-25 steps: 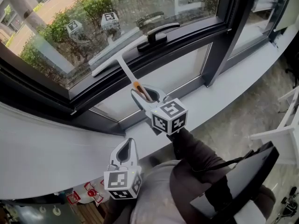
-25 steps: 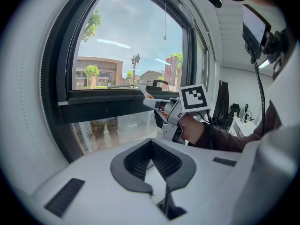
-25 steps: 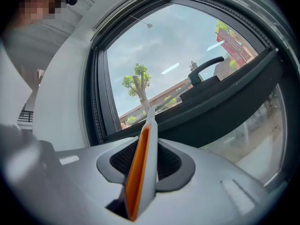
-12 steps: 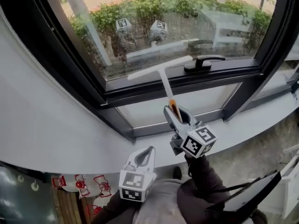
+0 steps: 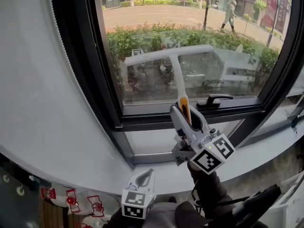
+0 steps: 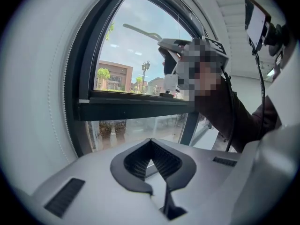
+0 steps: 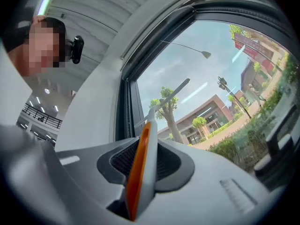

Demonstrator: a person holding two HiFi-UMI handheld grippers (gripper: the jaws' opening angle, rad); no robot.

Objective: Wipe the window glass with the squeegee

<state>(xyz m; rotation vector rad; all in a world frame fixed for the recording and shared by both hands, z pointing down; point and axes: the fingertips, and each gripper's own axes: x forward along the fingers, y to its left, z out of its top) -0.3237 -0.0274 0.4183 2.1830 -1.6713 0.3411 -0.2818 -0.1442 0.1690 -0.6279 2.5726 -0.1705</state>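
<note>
Your squeegee (image 5: 176, 66) has climbed from just above the window handle (image 5: 214, 100) to well up the window glass (image 5: 232, 70). Its blade lies level across the pane; whether it touches, I cannot tell. Your right tool (image 5: 184, 109) is clamped on its orange-striped shaft. You look set for a downward pull. Your left tool (image 5: 146, 175) hangs low, jaws closed on nothing.

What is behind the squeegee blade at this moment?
Behind the squeegee blade is the window glass, and through it a green hedge, a road and a walking person. The glass strip directly behind the blade is covered. The right gripper holds the squeegee handle.
</note>
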